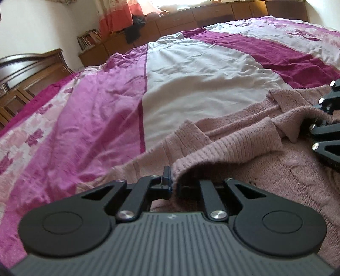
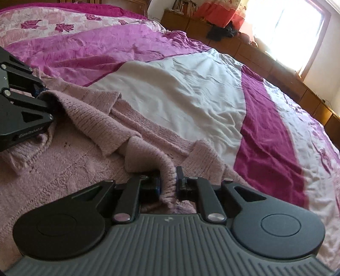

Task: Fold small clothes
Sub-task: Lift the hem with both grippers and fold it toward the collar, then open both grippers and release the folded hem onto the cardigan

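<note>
A dusty-pink knitted sweater (image 1: 244,148) lies spread on the bed, most of it flat, with one ribbed edge lifted off the surface between the two grippers. In the left wrist view the ribbed band rises from the flat knit and curls down between the fingers of the left gripper (image 1: 173,182), which are clamped on it — the fabric bunches right at the tips and hangs in a fold just ahead of them. In the right wrist view the right gripper (image 2: 167,183) pinches another stretch of the same ribbed edge, the knit squeezed into a narrow ridge between its two fingers and draping away ahead and to the left of them. From there the raised edge runs leftward to the other gripper, whose black linkage shows at the left border of that view, also buried in the knit.

Beyond both sets of fingertips stretches the bedspread (image 1: 180,85) — wide bands of magenta, pale grey and deep plum, creased in places. Farther out, past the bed, stand low wooden cabinets (image 2: 265,61) under an orange-pink curtain (image 2: 214,10) and a bright window (image 2: 286,27).
</note>
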